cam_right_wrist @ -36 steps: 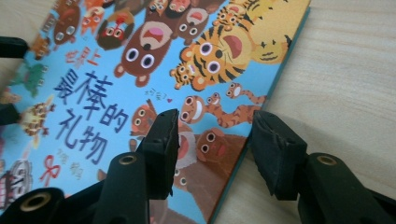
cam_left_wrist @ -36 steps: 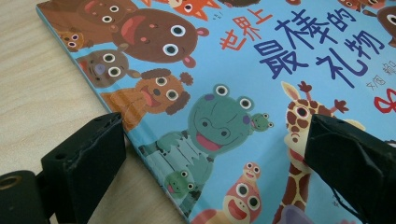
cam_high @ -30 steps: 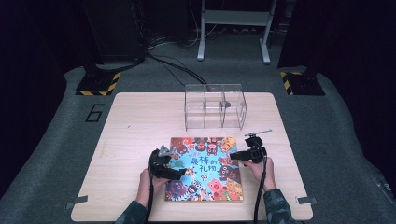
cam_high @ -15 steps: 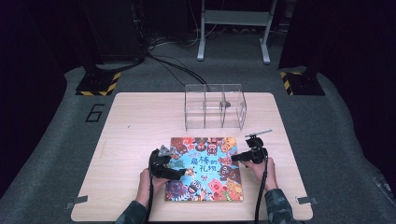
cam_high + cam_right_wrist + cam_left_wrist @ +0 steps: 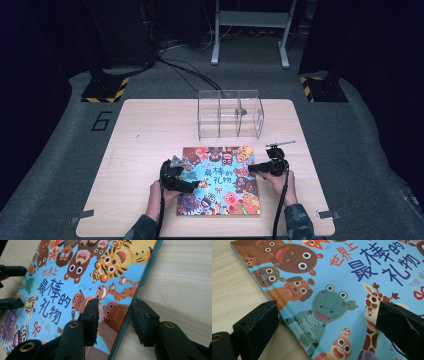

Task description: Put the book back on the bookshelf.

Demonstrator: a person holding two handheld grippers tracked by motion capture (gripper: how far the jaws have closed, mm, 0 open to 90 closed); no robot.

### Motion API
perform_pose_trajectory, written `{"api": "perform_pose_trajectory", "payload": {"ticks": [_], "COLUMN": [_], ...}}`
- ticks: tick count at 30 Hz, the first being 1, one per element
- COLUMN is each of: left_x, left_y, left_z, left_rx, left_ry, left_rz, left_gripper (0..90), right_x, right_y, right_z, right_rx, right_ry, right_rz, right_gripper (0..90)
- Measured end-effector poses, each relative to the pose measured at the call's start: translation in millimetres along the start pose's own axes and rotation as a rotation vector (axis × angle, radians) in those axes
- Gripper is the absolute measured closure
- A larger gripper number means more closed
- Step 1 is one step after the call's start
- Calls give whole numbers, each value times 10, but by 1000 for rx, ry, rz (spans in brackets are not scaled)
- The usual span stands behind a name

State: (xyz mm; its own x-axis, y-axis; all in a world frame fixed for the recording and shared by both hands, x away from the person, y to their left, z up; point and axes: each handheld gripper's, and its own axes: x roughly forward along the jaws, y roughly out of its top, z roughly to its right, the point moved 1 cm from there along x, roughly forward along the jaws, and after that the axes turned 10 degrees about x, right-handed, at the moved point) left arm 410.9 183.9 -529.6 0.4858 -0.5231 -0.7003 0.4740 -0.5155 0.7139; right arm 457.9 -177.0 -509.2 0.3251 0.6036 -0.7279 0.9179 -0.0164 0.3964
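Note:
A colourful picture book (image 5: 220,180) with cartoon animals and blue Chinese lettering lies flat at the front of the wooden table (image 5: 150,130). My left gripper (image 5: 190,179) is at the book's left edge with its jaws wide apart. One jaw sits on the table and the other over the cover (image 5: 324,277), as the left gripper (image 5: 328,308) view shows. My right gripper (image 5: 252,168) is at the book's right edge. Its jaws have just been closing a little and straddle that edge (image 5: 135,297), one jaw on the cover, one on the table; right gripper (image 5: 115,303) open.
A clear acrylic box (image 5: 230,115) with three compartments stands behind the book, a small dark item (image 5: 241,111) inside it. Bare tabletop lies to the left and right of the book. A person's hands (image 5: 157,195) come in from the table's front edge.

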Motion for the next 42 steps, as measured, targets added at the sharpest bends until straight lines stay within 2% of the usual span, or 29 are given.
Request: {"api": "perform_pose_trajectory", "payload": {"ticks": [2,7,10,14,17,20,28,30,32,33,35,42], "left_x": [2,-2,-2,-8,-8,-12,-14,-11,-12,-14,-13,-1], "left_y": [-1,-1,0,3,3,3,5,3,3,4,6,3], "left_z": [1,-3,-3,-7,-7,-9,-9,-8,-8,-9,-7,2], "left_rx": [-4,-6,-9,0,1,12,15,10,9,9,6,1], "left_ry": [-2,-3,-6,-13,-14,-13,-15,-14,-16,-19,-19,-9], "left_rz": [2,2,2,-8,-9,-20,-23,-18,-16,-20,-18,-4], "left_gripper": [43,41,41,42,44,44,45,44,45,45,45,45], "right_x": [-6,-53,-60,-45,-20,-11,-20,-9,-4,21,16,28], "right_y": [0,-5,-4,-4,-11,-21,-32,-55,-61,-76,-96,-106], "right_z": [8,1,0,27,91,108,95,90,95,103,88,60], "right_rx": [-8,11,11,33,79,85,87,118,121,97,110,52], "right_ry": [6,40,41,60,100,106,97,88,82,66,63,39], "right_rz": [9,32,34,48,53,58,58,37,27,21,10,40], "right_gripper": [578,578,577,575,572,572,573,573,573,573,573,566]}}
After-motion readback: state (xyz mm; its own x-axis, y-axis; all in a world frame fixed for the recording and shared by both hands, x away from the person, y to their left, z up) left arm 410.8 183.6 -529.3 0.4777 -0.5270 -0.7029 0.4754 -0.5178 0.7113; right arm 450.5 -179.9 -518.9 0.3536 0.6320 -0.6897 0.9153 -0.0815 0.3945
